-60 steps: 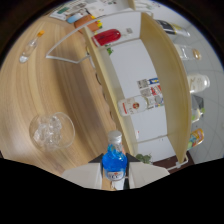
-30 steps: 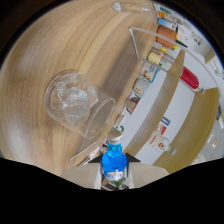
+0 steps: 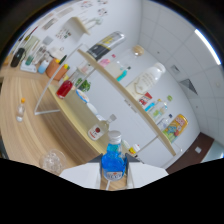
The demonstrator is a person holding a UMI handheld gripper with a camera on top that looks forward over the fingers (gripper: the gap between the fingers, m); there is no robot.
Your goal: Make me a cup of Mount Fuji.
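At the bottom centre of the frame, the gripper [image 3: 114, 175] shows two broad, pale grey-white fingers [image 3: 82, 175] with smooth, flat, wedge-like faces. Below them, a black mask hides the remaining body.

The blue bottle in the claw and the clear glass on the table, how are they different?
The blue bottle is full of blue liquid; the glass looks empty. The bottle has a white cap; the glass is open-topped. The bottle is gripped in the claw; the glass stands alone on the wooden table. Both are see-through.
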